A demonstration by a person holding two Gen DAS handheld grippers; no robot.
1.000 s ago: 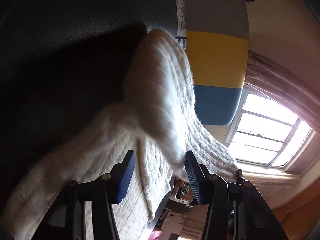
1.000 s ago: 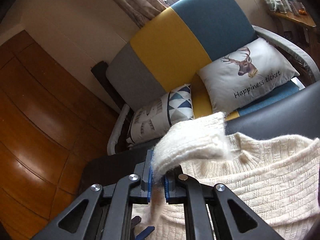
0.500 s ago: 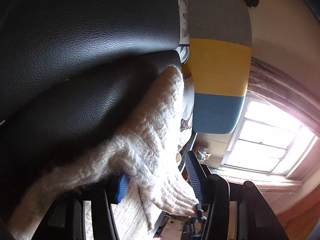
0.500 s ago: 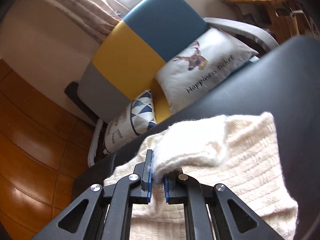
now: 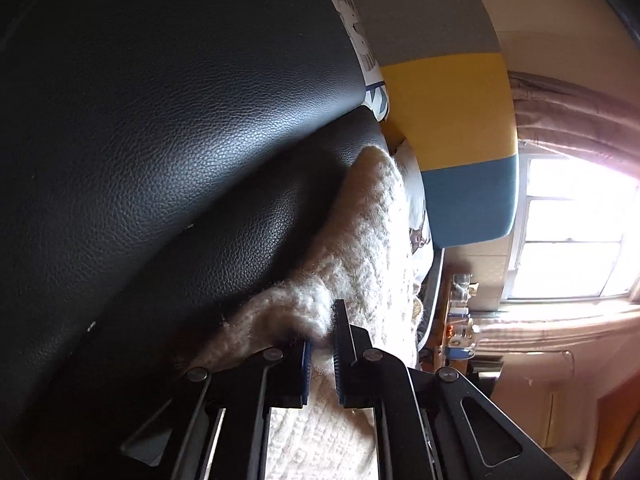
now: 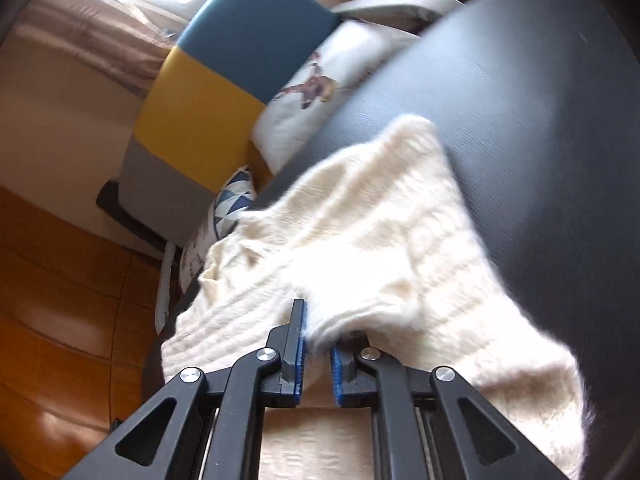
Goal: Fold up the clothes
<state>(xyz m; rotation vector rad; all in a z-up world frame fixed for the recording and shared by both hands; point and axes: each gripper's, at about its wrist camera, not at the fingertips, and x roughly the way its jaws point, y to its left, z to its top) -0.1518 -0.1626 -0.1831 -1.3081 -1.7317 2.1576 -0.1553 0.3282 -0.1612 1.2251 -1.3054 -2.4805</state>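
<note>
Sweater (image 6: 372, 240), cream knit, lies spread on the black counter (image 6: 540, 120), and both tools have a bite of it. Left tool (image 5: 322, 350) is clamped on a fuzzy fold at the edge; right tool (image 6: 316, 344) pinches a bunched fold too. Beyond the counter, a striped chair (image 6: 224, 64) with cushions.

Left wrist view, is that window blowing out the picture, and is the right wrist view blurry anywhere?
Left wrist view: the window is overexposed to white with flare, leaving the black leather surface dark, though its grain shows. Right wrist view: the cream sweater is brightly lit and smeared by motion blur, as is the deer cushion; the right tongs stay sharp. Both show fisheye bending.
</note>
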